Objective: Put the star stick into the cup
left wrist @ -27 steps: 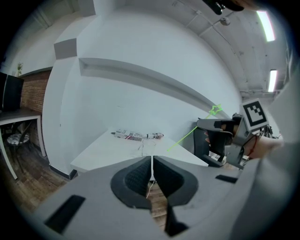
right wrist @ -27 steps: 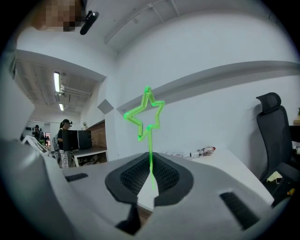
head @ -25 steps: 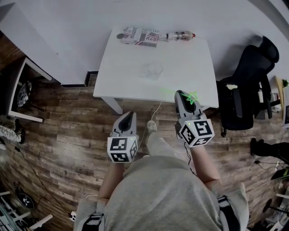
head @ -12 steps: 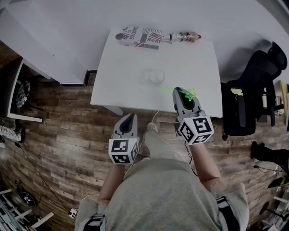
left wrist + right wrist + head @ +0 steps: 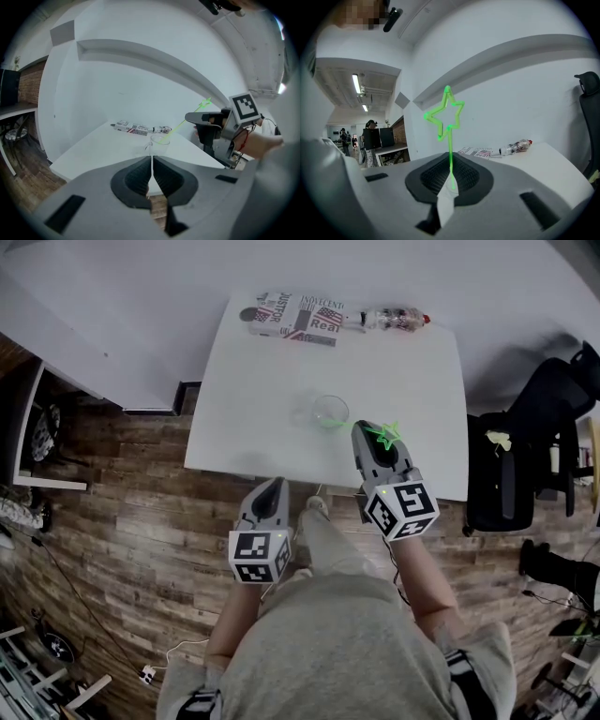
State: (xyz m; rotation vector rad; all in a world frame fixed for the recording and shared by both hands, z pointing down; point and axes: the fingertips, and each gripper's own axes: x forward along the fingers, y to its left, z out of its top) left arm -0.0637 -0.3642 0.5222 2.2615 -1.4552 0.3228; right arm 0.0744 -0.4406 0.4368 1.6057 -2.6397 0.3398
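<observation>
My head camera looks steeply down; 2 others ride close behind my jaws; all 3 share the table point(image 5: 272, 399) ahead.

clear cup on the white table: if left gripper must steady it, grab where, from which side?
Side wall below the rim of the cup, left gripper coming level from the near-left, I'd say. It stands upright, mouth up; the star stick in the right gripper reaches its mouth from the right, so top and right are taken.
</observation>
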